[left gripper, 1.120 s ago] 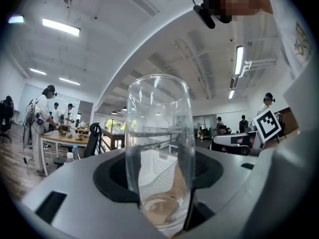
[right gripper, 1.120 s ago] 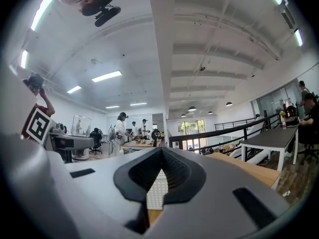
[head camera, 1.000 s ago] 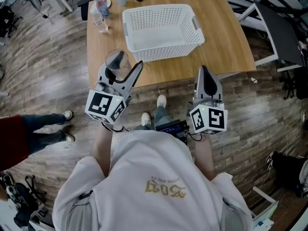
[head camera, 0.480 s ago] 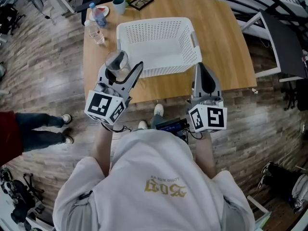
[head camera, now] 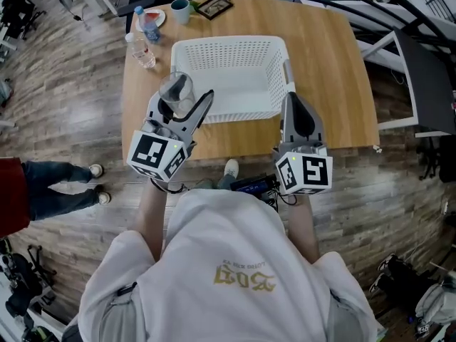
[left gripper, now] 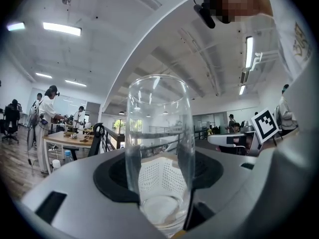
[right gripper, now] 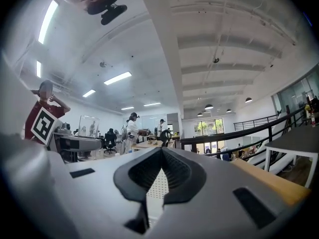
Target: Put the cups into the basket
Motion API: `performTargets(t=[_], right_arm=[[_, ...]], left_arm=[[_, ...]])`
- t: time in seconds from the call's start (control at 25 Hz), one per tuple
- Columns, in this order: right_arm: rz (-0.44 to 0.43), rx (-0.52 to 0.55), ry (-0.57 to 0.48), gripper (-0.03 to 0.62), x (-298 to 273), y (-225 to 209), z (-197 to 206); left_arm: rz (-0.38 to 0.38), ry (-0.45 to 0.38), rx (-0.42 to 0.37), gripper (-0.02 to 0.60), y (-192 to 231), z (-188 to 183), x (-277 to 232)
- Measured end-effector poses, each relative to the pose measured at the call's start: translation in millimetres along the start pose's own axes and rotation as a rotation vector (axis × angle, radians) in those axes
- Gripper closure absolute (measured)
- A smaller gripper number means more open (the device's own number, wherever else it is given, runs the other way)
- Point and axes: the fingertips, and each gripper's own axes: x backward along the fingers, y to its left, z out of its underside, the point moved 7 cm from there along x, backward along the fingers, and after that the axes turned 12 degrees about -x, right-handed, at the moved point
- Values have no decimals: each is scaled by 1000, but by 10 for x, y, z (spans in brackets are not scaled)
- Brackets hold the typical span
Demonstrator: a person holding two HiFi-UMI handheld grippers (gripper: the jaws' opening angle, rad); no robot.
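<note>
A clear drinking glass point(head camera: 176, 91) stands upright between the jaws of my left gripper point(head camera: 181, 104), which is shut on it above the wooden table's point(head camera: 335, 84) near left part. In the left gripper view the glass point(left gripper: 159, 143) fills the middle, with the white basket showing through it. The white perforated basket point(head camera: 231, 73) sits mid-table, just beyond and to the right of the glass. My right gripper point(head camera: 297, 104) is shut with nothing in it, beside the basket's near right corner; its tips point(right gripper: 160, 152) meet. A small teal cup point(head camera: 180, 9) stands at the table's far left.
Two plastic water bottles point(head camera: 140, 48) and a small plate point(head camera: 155, 18) stand at the table's far left, with a picture frame point(head camera: 214, 7) beside the teal cup. A person's legs point(head camera: 60, 187) are on the wood floor to the left. Dark furniture point(head camera: 427, 77) stands on the right.
Table and basket have come nearer. Both grippers moved forward from in front of the table's edge to over it, the left one still carrying the glass.
</note>
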Motion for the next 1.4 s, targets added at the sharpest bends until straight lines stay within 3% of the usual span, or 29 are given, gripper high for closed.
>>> performTargets(t=[0.76, 1.4], right_arm=[[-91, -25, 43, 582, -450, -61, -29], [-172, -12, 66, 577, -1038, -62, -137]], left_arm=[[-20, 16, 15, 318, 120, 63, -309], [38, 20, 29, 318, 384, 242, -873]])
